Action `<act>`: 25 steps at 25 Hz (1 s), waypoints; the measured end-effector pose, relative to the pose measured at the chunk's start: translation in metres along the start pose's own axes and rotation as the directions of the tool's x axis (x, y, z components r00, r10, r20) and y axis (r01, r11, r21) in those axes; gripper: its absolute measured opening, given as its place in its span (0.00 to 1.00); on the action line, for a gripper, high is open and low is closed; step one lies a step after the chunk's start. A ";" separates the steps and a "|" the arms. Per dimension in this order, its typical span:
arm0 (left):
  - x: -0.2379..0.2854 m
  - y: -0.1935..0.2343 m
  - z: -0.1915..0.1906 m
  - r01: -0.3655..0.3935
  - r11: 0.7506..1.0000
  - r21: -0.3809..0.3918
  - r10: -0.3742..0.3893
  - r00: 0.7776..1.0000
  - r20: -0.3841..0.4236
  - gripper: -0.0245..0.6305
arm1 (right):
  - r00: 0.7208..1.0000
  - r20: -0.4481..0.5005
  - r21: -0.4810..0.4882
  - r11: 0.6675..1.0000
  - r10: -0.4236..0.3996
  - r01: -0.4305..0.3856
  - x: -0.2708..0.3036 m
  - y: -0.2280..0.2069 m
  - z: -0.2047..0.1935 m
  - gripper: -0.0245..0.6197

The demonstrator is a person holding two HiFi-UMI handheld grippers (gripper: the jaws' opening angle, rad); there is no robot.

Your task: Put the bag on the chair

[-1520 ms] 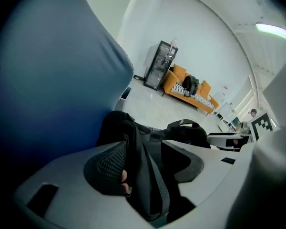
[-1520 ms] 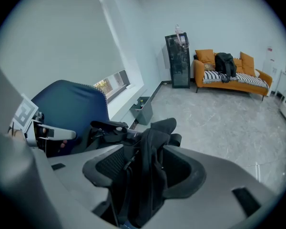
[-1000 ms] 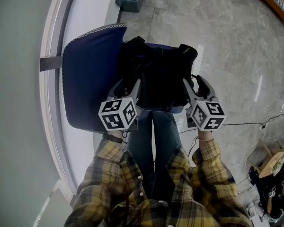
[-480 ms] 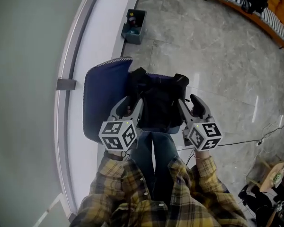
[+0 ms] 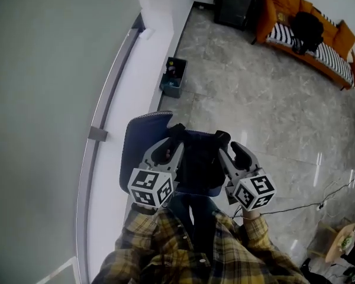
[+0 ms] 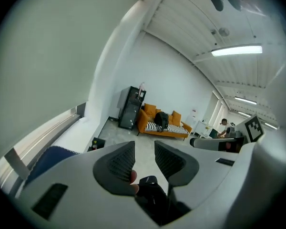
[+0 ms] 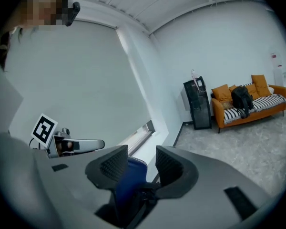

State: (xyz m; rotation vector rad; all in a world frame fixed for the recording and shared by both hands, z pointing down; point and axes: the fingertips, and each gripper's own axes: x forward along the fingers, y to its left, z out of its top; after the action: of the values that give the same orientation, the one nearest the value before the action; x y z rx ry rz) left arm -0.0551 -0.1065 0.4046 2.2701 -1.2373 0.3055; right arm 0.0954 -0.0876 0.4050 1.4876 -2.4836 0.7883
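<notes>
Looking down past our plaid sleeves (image 5: 183, 259), we see 2 tools hanging over the seat: the left hand-held gripper (image 5: 168, 148) and the right hand-held gripper (image 5: 234, 152) flank the load, and neither appears to touch it. Their jaws have just been closing part of the way, yet both pairs stand spread with a clear gap and the pads press on nothing. Through the left gap we see mostly floor, through the right gap a strip of blue upholstery. Below them the black bag (image 5: 198, 158) sits on the blue chair (image 5: 136, 147), leaning against the backrest. We judge the placing done and the step in hand to be the withdrawal. The next move calls for drawing both tools clear of any loose strap, then checking that the bag sits steady and does not slump toward the front edge; only if it slips would a fresh grip be needed. Farther off, a small box (image 5: 174, 78) stands on the marble floor (image 5: 254, 99) by the wall, and beyond it an orange sofa (image 5: 307, 34) and a dark cabinet (image 5: 234, 5).
</notes>
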 end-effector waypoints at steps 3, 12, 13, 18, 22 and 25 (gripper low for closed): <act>-0.009 -0.014 0.022 0.021 0.998 0.051 -0.023 0.999 0.030 0.25 | 0.999 0.034 -0.047 0.998 0.037 -0.035 -0.007 0.017 0.026 0.33; -0.041 -0.067 0.087 0.138 0.986 0.098 -0.153 0.972 0.176 0.12 | 0.982 0.134 -0.120 0.986 0.134 -0.118 -0.035 0.063 0.082 0.26; -0.044 -0.074 0.094 0.149 0.983 0.104 -0.166 0.968 0.190 0.12 | 0.978 0.146 -0.128 0.983 0.149 -0.131 -0.039 0.068 0.089 0.25; -0.057 -0.096 0.117 0.196 0.973 0.126 -0.221 0.947 0.235 0.10 | 0.963 0.182 -0.167 0.971 0.200 -0.170 -0.051 0.084 0.112 0.18; -0.065 -0.108 0.125 0.201 0.965 0.166 -0.238 0.941 0.241 0.09 | 0.942 0.220 -0.184 0.959 0.252 -0.214 -0.057 0.098 0.128 0.12; -0.068 -0.117 0.126 0.203 0.961 0.190 -0.247 0.937 0.246 0.08 | 0.934 0.227 -0.189 0.953 0.278 -0.238 -0.063 0.102 0.132 0.09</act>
State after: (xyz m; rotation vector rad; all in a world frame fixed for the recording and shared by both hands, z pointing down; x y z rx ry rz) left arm -0.0022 -0.0755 0.2300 2.6343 -1.0950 0.0123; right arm 0.0585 -0.0661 0.2317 1.2934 -2.8960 0.4427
